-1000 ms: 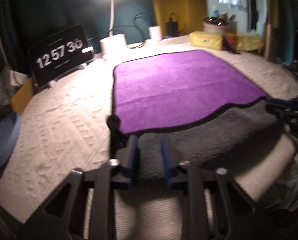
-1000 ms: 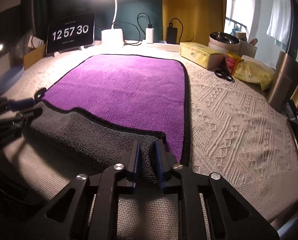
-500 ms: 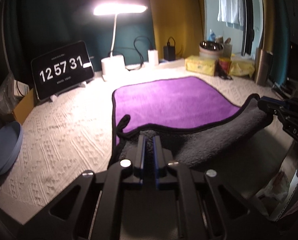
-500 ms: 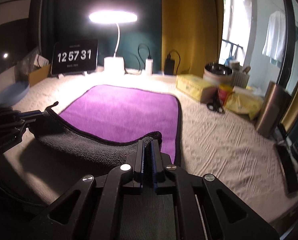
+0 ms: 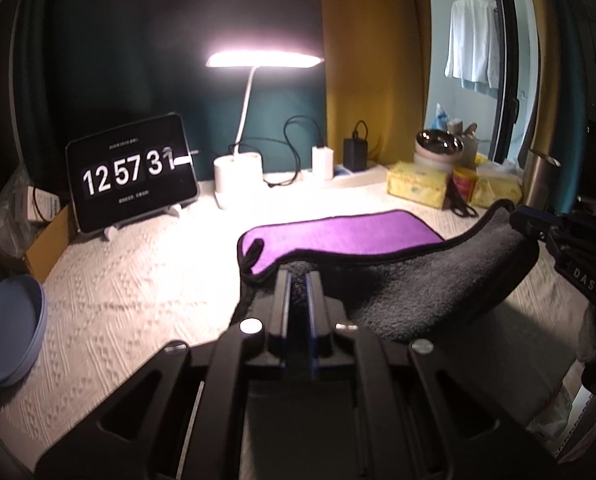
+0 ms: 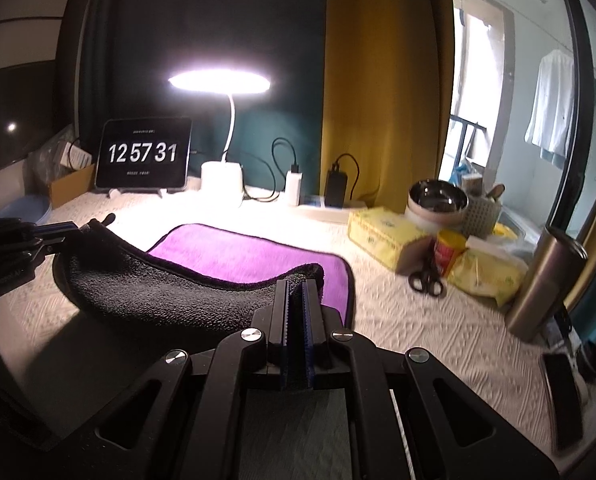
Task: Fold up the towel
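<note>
We've got the left gripper [image 5: 298,280] and the right gripper [image 6: 296,286] each pinching a near corner of the towel [image 5: 350,236], near edge lifted off the worktop [image 5: 129,280], far half lying flat toward 12 o'clock. It's soft, light, droops between us, so corners look the right hold

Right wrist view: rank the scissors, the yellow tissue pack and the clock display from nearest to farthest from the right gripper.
1. Scissors: just ahead and to the right of the right gripper, on the bedspread.
2. Yellow tissue pack: farther back on the right, behind the scissors.
3. Clock display: far back on the left, by the wall.
</note>
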The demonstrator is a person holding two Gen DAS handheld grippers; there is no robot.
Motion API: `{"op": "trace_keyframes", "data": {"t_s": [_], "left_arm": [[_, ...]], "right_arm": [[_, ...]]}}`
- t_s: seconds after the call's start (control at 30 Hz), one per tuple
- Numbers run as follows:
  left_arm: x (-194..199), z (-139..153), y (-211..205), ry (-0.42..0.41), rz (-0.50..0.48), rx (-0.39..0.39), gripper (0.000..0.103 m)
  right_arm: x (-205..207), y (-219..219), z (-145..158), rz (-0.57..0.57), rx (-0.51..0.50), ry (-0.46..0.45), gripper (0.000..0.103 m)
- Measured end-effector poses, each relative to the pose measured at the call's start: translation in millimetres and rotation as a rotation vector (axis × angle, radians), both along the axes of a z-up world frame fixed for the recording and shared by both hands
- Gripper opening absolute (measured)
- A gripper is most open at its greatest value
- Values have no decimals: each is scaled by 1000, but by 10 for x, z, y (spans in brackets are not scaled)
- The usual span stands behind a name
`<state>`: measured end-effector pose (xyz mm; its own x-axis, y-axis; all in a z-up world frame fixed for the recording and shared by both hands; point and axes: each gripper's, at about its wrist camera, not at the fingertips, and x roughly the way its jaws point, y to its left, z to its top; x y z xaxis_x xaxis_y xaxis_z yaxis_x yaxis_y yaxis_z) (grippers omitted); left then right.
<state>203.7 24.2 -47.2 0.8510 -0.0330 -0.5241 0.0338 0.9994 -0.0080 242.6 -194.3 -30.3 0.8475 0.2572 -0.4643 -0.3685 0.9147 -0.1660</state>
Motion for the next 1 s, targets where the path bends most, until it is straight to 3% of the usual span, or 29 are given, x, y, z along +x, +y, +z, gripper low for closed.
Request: {"op": "trace_keyframes", "data": {"t_s": [0.4, 1.0], "left_arm": [[529, 83, 116, -34, 14, -17, 7], [1410, -131, 251, -18, 11, -11, 7]], "right_arm": [[591, 83, 11, 16, -5, -18, 7], [1477, 211, -217, 10, -12, 31, 7]]}}
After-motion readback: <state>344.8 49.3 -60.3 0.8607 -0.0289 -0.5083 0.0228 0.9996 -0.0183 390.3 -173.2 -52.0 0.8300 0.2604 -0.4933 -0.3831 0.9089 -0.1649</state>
